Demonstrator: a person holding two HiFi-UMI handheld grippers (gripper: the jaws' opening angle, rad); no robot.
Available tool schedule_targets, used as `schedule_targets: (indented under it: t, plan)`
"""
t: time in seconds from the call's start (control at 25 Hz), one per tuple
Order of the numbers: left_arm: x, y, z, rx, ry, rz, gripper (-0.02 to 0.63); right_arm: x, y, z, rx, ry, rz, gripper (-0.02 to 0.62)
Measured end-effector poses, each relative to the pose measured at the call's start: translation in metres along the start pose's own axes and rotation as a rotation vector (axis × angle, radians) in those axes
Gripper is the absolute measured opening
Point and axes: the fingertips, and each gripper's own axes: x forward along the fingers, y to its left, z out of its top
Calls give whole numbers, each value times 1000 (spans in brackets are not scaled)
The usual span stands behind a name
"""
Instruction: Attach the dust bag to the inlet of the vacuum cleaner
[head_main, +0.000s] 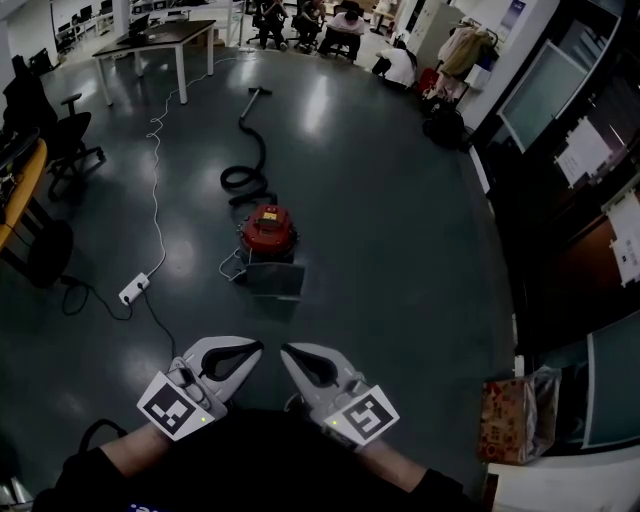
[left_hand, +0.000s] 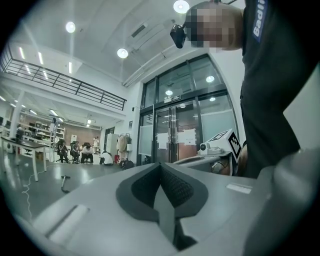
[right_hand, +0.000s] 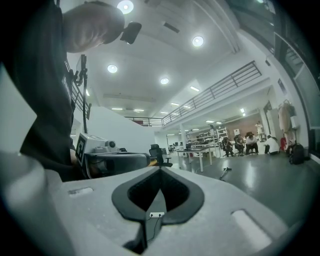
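A red vacuum cleaner (head_main: 268, 228) stands on the dark floor a few steps ahead, its black hose (head_main: 246, 165) curling away behind it. A flat grey rectangular piece (head_main: 275, 280), possibly the dust bag, lies against its near side. My left gripper (head_main: 256, 347) and right gripper (head_main: 287, 350) are held side by side low in the head view, far short of the vacuum. Both are shut with nothing between the jaws. The left gripper (left_hand: 161, 165) view shows closed pads and the right gripper's marker cube (left_hand: 231, 143). My right gripper (right_hand: 160, 169) view shows the same, with the left gripper's body (right_hand: 107, 159) beside it.
A white power strip (head_main: 134, 289) with its cable lies on the floor to the left. An office chair (head_main: 62, 140) and a table (head_main: 160, 40) stand further left and back. People sit at the far end (head_main: 320, 20). A patterned bag (head_main: 510, 418) stands at the right by glass doors.
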Motion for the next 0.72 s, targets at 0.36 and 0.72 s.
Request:
schedule_targets:
  t: [0.36,0.72]
  plan:
    - [4,-2,-3,7,2,-2,2,-3,-5,-4,12,7,-16,2]
    - [11,-2,-7,1,11,11,2,-6,-12,-8,23,9,-9,2]
